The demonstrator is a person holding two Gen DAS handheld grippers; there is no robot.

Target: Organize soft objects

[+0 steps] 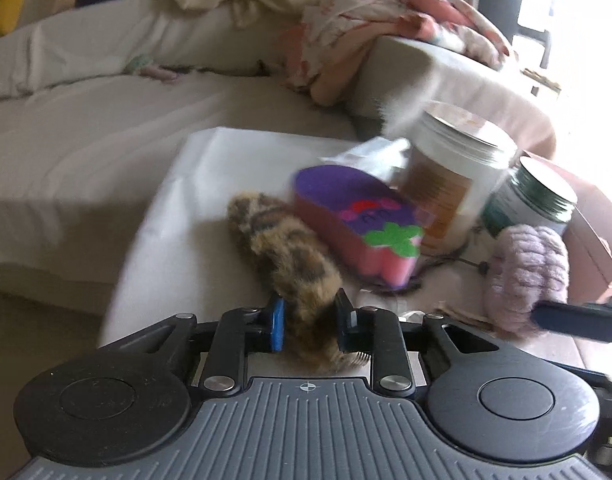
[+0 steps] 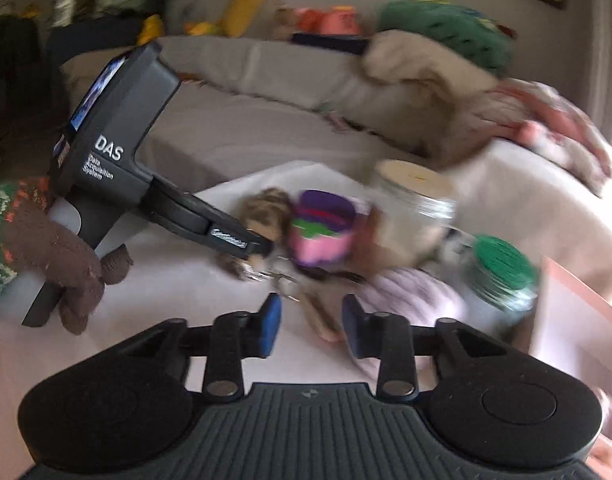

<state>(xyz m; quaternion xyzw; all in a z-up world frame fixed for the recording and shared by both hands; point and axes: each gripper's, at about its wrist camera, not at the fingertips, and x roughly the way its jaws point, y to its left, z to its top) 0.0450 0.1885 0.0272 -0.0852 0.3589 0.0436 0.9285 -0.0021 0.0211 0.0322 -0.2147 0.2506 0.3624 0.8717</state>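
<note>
Furry leopard-print scrunchie: clamped at its near end between the left gripper jaws; rest of it trails forward over the white sheet, ending just beside the sponge.
Left gripper: clenched on the scrunchie fur; seen from the right wrist view reaching in from the left edge of the surface, held by a hand in a brown knit glove.
Right gripper: jaws released, nothing between them; hovers over the near edge, lavender item just right of the right finger. Blur heavy, contact not judged.
Lavender knit scrunchie: near right part of the surface, not gripped; a dark finger crosses in front of it in the left wrist view.
Purple-and-pink sponge: centre of the surface, tilted, leaning toward the white jar.
White-lidded jar: behind the sponge, upright.
Green-lidded jar: right of the white jar, upright.
Sofa: beyond the far edge; crumpled cloths along its back.
Count: scrunchies 2; sponge 1; jars 2; grippers 2.
Progress (judgement): early. One soft item in hand, no destination identifiable; lavender scrunchie and sponge left unsorted.
</note>
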